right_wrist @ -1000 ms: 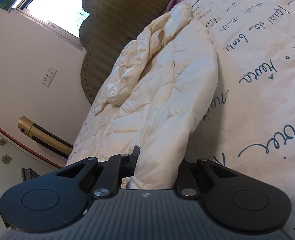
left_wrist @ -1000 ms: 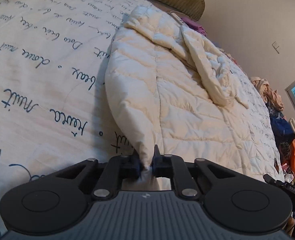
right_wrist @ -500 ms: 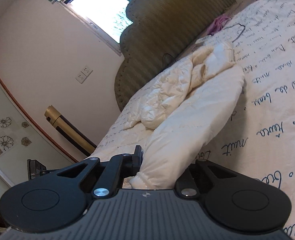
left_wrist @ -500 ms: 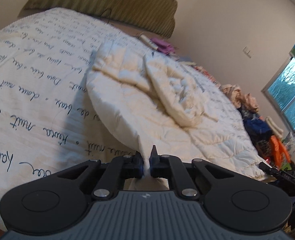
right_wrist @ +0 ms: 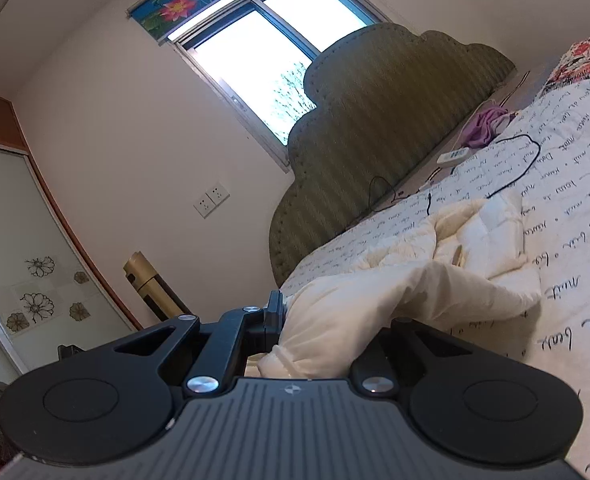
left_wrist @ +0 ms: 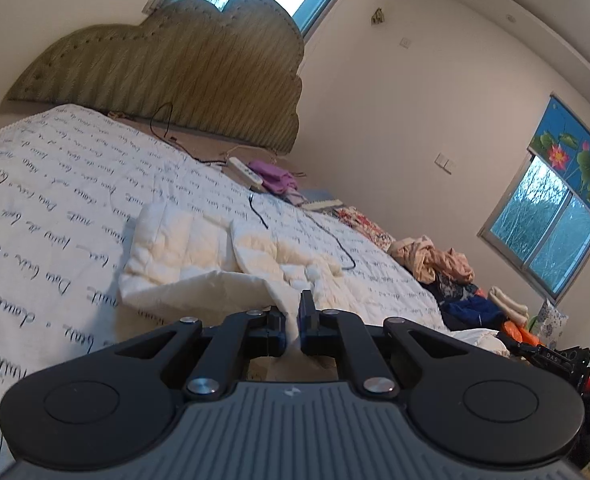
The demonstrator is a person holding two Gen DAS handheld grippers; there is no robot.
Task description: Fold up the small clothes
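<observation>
**Jacket hem raised for the lengthwise fold**

The bed, under a script-printed quilt, fills the lower field of both views and carries the cream quilted jacket. The jacket lies mid-bed, its far end flat on the quilt and its near end lifted clear. In the left view its long axis runs from the tool at 6 o'clock toward the headboard at 12 o'clock; the collar end appears to point to the headboard, the hem to the operator.

The left tool is clamped on a thin pinch of the hem edge. The right tool holds a thick padded roll of fabric; one finger presses its side, the other is hidden beneath it.

Judgement: carry both tools level and together toward 12 o'clock, keeping the hem taut, then lay it square on the collar end before releasing. Uneven height would skew the crease.
</observation>
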